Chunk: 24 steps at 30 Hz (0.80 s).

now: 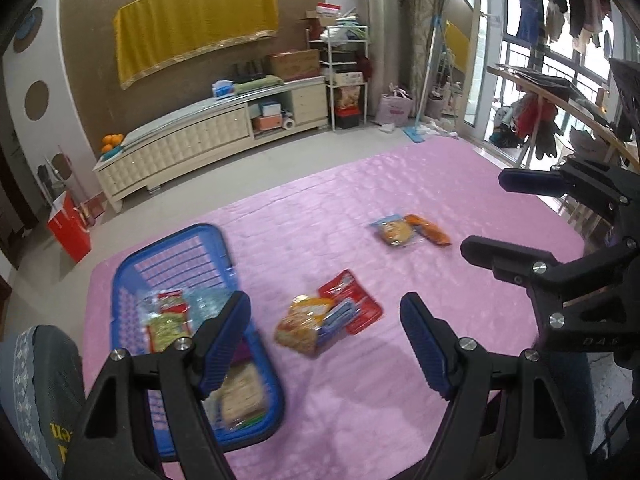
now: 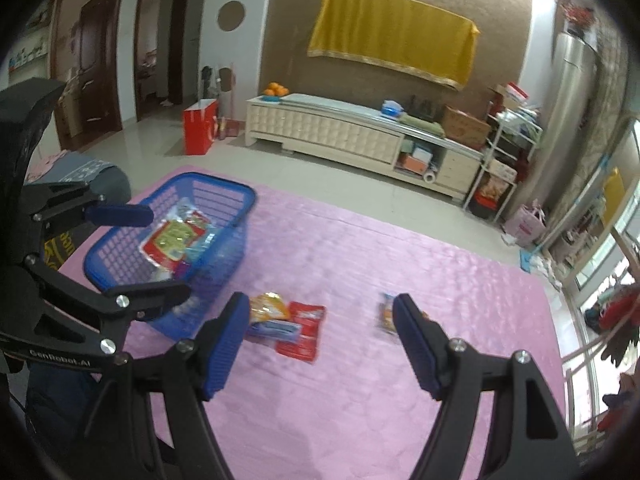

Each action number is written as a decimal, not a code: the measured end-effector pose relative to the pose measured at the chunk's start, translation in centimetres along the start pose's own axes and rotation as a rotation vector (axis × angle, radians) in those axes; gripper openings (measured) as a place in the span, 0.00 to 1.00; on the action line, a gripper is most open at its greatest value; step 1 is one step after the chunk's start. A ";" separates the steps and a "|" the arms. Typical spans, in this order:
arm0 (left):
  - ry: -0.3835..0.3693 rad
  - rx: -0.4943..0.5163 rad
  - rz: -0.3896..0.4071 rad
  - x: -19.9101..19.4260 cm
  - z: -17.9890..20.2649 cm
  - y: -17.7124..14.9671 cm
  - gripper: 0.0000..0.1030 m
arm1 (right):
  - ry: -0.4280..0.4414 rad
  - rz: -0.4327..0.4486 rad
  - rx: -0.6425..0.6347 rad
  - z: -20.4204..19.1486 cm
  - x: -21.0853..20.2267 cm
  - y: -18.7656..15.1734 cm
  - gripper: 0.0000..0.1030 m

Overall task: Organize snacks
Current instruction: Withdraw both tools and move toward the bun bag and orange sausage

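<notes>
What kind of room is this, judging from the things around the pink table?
Most likely a home living room. A long cream TV cabinet stands against a brown wall under a yellow cloth cover, clothes hang on a balcony drying line, and wooden interior doors open at the side.

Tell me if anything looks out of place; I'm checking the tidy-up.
Yes: snacks lie loose on the pink cloth outside the blue basket: a heap of packets beside it, and two more packets farther off.

Pink quilted mat (image 1: 400, 200), blue basket (image 1: 128, 264) (snacks inside); loose snack packets (image 1: 328, 316), two clusters
</notes>
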State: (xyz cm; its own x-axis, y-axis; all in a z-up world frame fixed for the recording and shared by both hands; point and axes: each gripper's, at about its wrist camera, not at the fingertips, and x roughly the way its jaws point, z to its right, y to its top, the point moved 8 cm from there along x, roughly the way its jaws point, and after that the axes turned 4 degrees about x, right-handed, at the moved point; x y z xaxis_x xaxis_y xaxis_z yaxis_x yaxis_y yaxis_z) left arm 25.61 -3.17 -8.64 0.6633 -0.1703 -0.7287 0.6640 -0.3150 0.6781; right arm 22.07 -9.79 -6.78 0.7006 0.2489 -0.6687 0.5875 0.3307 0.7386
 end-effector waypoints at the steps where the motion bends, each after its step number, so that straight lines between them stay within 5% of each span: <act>1: -0.006 0.002 -0.004 0.6 0.7 0.4 0.73 | -0.002 -0.001 0.007 0.5 0.0 -0.3 0.75; 24: -0.041 -0.063 -0.156 13.7 6.2 1.4 0.73 | 0.024 -0.197 0.258 12.9 9.2 -6.8 0.75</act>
State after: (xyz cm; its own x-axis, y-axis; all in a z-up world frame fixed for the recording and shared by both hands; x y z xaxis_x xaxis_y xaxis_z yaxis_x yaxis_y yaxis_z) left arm 33.48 -11.72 -18.29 0.5366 -0.1620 -0.8282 0.7790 -0.2821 0.5599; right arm 29.75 -21.50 -16.89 0.5549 0.2256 -0.8008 0.7965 0.1339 0.5896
